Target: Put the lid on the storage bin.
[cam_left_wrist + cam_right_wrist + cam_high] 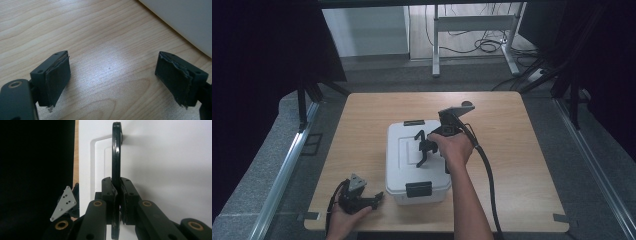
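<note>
One white lidded storage box (pixel 417 162) sits near the middle of a wooden bench (pixel 522 165), a little toward the near edge, with two black latches: one at its far side (pixel 414 122) and one at its near side (pixel 419 189). The lid is on, so whatever the box holds cannot be seen.

Two hand-held grippers are at work. The right gripper (pixel 426 149) is held by the right hand (pixel 455 148) above the lid, and the right gripper view shows its jaws clamped on the thin black handle (pixel 116 155) of the lid, which stands up on edge from the white surface. A black cable (pixel 488 175) trails from this gripper toward the near edge of the bench, its end cut off by the frame.

The left gripper (pixel 377 198) lies low at the near left corner of the bench, cradled in the left hand (pixel 343 215), pointing toward the box and just short of it. In its own view the left gripper (pixel 112 80) has its jaws spread well apart over bare wood, nothing between them, and the worn pads (pixel 58 77) are frayed at the edges. A white corner of the box (pixel 185 17) fills the upper right there.

Beyond the far edge, the legs of one metal frame (pixel 472 30) and loose cables (pixel 484 46) on the floor are partly cropped.
</note>
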{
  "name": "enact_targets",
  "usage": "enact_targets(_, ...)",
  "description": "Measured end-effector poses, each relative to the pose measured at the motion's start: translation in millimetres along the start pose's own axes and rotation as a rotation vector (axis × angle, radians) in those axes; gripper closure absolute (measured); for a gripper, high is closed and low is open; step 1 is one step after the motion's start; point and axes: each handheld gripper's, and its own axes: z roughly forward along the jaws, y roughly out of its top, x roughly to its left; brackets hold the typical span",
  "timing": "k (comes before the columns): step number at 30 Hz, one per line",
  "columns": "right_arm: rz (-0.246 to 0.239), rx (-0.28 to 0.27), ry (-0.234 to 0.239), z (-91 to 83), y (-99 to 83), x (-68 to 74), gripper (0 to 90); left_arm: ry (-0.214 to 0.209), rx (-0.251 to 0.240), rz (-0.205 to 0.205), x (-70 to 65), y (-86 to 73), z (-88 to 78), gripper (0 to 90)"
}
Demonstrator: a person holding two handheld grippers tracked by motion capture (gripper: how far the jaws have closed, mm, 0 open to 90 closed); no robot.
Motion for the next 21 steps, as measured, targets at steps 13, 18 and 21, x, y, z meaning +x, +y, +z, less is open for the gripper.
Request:
enact_targets(13, -0.080, -0.014, -0.009, -4.0, 1.0, -2.6, 63.4, 0.000, 0.000, 0.000, 0.0, 0.0, 0.0, 12.9)
enact_targets(18, -0.161, -0.085, 0.004, -24.6, 1.2, -7.6, 56.5, 0.000, 0.000, 0.000, 0.0, 0.0, 0.0, 12.9)
enact_targets(21, -0.189, -0.091, 0.019, -33.1, 0.7, -13.2, 55.7, 0.000, 0.000, 0.000, 0.0, 0.0, 0.0, 12.9)
